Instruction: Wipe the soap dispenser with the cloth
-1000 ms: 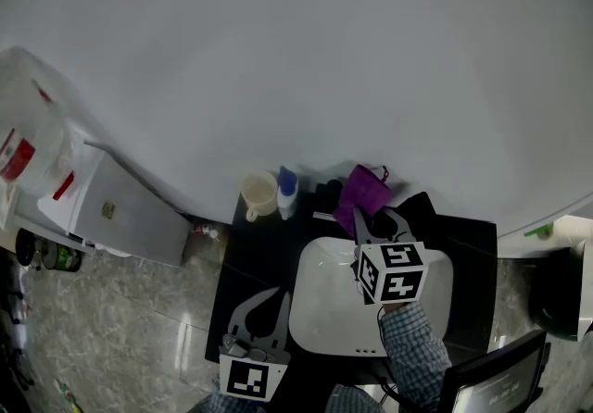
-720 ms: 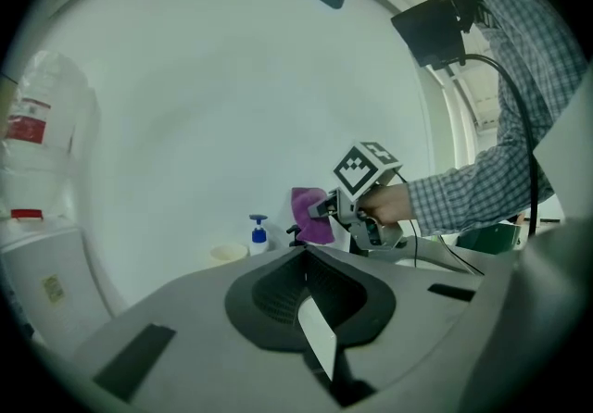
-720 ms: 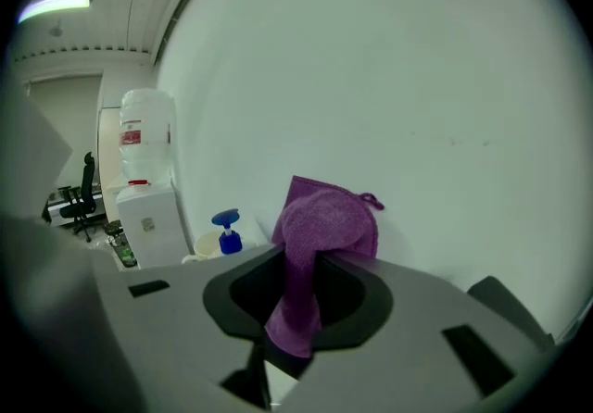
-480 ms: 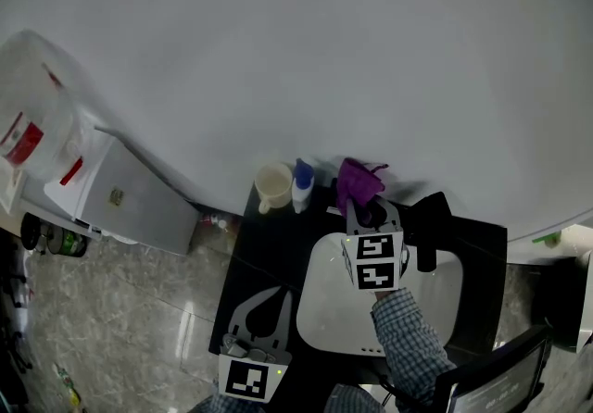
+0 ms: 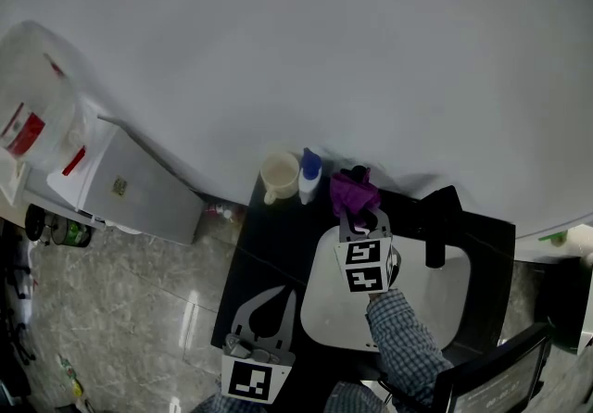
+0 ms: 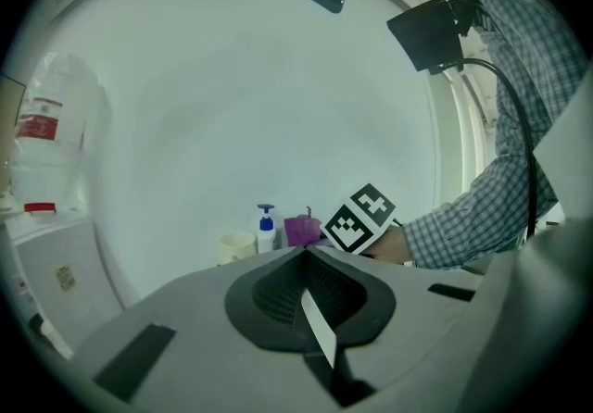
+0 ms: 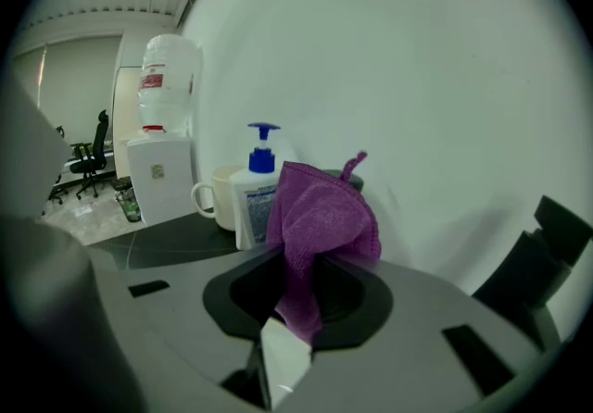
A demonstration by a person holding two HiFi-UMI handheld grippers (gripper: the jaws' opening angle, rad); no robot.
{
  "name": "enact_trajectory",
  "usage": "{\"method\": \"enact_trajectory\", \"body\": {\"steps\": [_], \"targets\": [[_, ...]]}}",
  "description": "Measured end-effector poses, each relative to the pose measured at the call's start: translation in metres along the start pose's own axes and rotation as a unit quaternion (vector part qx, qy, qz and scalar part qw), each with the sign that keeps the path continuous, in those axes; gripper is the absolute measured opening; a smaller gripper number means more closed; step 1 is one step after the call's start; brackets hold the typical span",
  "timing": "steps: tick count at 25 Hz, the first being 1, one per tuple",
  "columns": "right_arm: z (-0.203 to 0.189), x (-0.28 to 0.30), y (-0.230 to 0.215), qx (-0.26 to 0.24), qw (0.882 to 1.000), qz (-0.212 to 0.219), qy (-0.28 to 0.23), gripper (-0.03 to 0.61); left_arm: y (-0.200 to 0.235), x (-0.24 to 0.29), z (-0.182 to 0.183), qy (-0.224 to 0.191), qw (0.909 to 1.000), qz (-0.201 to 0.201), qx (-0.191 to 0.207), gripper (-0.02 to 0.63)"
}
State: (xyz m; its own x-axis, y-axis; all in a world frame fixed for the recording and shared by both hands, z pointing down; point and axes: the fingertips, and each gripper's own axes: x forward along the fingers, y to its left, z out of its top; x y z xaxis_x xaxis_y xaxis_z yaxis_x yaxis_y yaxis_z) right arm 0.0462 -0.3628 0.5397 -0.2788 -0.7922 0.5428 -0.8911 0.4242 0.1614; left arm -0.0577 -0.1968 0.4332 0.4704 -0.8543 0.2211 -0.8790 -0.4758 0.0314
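Observation:
The soap dispenser (image 5: 309, 178), a white bottle with a blue pump, stands at the back of the dark counter beside a cream mug (image 5: 280, 177). My right gripper (image 5: 356, 209) is shut on a purple cloth (image 5: 351, 189), held just right of the dispenser (image 7: 254, 195). In the right gripper view the cloth (image 7: 320, 226) bunches up between the jaws and its edge overlaps the bottle; whether they touch I cannot tell. My left gripper (image 5: 262, 317) hangs low at the counter's front left, shut with nothing in it. From there the dispenser (image 6: 267, 229) shows far off.
A white basin (image 5: 417, 302) fills the counter's middle, with a black tap (image 5: 437, 228) behind it. A white water cooler (image 5: 120, 187) with a clear bottle (image 5: 32, 115) stands at the left. The wall runs directly behind the dispenser and mug (image 7: 215, 195).
My right gripper has carried the purple cloth leftward and back, from over the basin's rear edge up beside the soap dispenser. The left gripper has stayed put.

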Motion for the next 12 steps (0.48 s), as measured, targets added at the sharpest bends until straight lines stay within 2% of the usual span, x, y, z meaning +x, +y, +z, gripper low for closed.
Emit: {"method": "enact_trajectory", "body": {"steps": [2,7,11,12], "targets": [[-0.014,0.006,0.008,-0.008,1.000,0.009,0.020,0.078,0.000,-0.002,-0.002,0.003,1.0000,0.001,0.000,0.002],[-0.034,0.012,0.014,-0.012,0.999,0.022,0.047,0.078,0.000,-0.006,-0.002,0.010,0.9993,-0.009,0.034,0.002],[-0.020,-0.010,0.016,0.008,0.999,0.039,0.028,0.078,-0.001,-0.006,0.002,0.006,0.9984,-0.017,0.053,0.002],[-0.012,-0.019,0.017,0.015,0.999,0.042,0.017,0.078,-0.001,-0.005,0.003,0.004,0.9987,-0.017,0.048,0.002]]}}
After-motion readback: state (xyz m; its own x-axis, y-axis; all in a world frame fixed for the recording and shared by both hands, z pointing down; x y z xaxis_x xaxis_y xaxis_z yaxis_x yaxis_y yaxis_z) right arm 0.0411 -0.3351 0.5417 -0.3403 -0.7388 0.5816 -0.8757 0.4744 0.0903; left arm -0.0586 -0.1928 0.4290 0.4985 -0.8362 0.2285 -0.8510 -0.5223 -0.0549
